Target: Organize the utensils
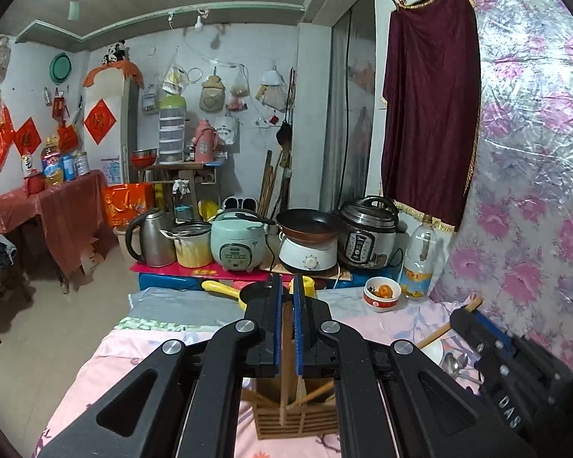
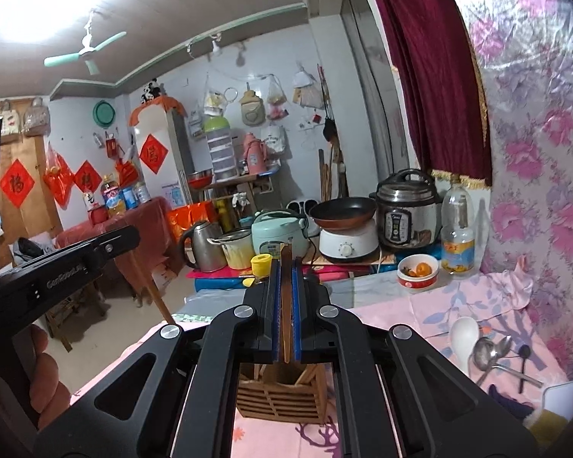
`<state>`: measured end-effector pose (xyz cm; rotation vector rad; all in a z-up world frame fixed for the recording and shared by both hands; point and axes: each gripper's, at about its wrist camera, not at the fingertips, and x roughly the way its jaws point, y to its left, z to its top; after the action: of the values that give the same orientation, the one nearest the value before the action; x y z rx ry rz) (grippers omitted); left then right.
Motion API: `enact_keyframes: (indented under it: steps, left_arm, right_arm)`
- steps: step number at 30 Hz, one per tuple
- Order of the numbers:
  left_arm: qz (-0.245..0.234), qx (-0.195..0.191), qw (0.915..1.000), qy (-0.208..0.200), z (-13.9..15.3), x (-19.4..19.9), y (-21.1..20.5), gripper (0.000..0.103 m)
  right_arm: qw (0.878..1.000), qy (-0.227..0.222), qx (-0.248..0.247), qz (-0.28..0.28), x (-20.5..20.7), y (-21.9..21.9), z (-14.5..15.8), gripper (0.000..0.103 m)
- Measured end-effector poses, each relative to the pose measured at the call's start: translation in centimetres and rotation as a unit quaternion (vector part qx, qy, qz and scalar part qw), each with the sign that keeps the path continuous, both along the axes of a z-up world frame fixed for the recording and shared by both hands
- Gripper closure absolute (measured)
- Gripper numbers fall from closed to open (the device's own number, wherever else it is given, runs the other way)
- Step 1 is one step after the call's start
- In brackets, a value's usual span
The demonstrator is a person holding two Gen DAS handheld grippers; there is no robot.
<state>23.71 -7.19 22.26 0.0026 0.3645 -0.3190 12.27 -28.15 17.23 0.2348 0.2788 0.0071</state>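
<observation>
My left gripper [image 1: 286,279] is shut on a single wooden chopstick [image 1: 285,347], which hangs down toward the slatted wooden holder [image 1: 298,423] right below. Other chopsticks [image 1: 312,393] lean inside that holder. My right gripper [image 2: 285,264] is shut on wooden chopsticks [image 2: 286,297] that stand upright above the same holder [image 2: 280,397]. In the left wrist view the right gripper shows at the far right, with its chopsticks [image 1: 445,329] poking out. A white ceramic spoon [image 2: 464,336], metal spoons [image 2: 487,351] and a small black spoon [image 2: 523,355] lie on the pink cloth [image 2: 420,313] to the right.
Behind the cloth stand a kettle [image 1: 152,242], a lidded pot [image 1: 193,244], a rice cooker [image 1: 237,244], a frying pan on a cooker [image 1: 307,225] and a pressure cooker [image 1: 368,234]. A bowl with an orange [image 1: 382,293] and a bottle [image 1: 420,263] sit near the floral wall. A hand [image 2: 46,374] shows at the left.
</observation>
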Motion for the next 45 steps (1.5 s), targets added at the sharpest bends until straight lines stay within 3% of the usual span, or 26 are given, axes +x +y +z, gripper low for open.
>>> enact_keyframes:
  steps: [7, 14, 21, 22, 26, 27, 29, 31, 37, 42, 45]
  left_arm:
    - [0.0, -0.004, 0.9999, 0.014, -1.8, 3.8, -1.5, 0.097]
    - [0.004, 0.018, 0.9998, 0.009, -3.1, 5.5, -2.8, 0.097]
    - [0.017, 0.001, 0.9952, 0.096, -8.9, 7.5, -0.2, 0.097]
    - [0.02, 0.0, 0.9942, 0.105, -9.5, 7.5, 0.3, 0.094]
    - [0.034, 0.01, 0.9922, 0.12, -10.8, 7.7, 1.3, 0.057]
    - [0.036, 0.003, 0.9928, 0.115, -10.5, 7.5, 1.7, 0.053]
    - [0.036, -0.01, 0.9938, 0.105, -10.0, 6.9, 2.4, 0.022]
    - [0.041, -0.014, 0.9948, 0.093, -9.7, 6.3, 2.6, 0.009]
    - [0.055, 0.012, 0.9945, 0.089, -9.5, 6.0, 1.9, 0.006]
    - [0.071, 0.03, 0.9926, 0.094, -9.7, 6.2, 1.9, 0.006]
    - [0.084, 0.034, 0.9917, 0.092, -9.6, 5.9, 2.1, 0.006]
  right_arm:
    - [0.999, 0.025, 0.004, 0.019, 3.3, 0.2, -2.6, 0.097]
    - [0.999, 0.048, 0.005, 0.026, 5.1, -0.2, -3.7, 0.097]
    - [0.993, 0.11, 0.006, 0.04, 7.8, 0.0, -6.4, 0.094]
    - [0.993, 0.114, 0.004, 0.041, 7.9, 0.2, -6.5, 0.092]
    - [0.994, 0.108, -0.006, 0.033, 7.7, 0.6, -6.4, 0.091]
    - [0.994, 0.105, -0.008, 0.029, 7.5, 0.6, -6.2, 0.09]
    - [0.995, 0.1, -0.007, 0.025, 7.3, 0.5, -6.1, 0.089]
    - [0.995, 0.097, -0.002, 0.021, 7.1, 0.3, -5.9, 0.086]
    - [0.995, 0.096, -0.011, 0.008, 7.0, 0.5, -5.9, 0.06]
    - [0.995, 0.089, -0.043, -0.021, 6.7, 1.3, -5.9, 0.029]
    - [0.994, 0.078, -0.069, -0.031, 6.2, 2.0, -5.6, 0.02]
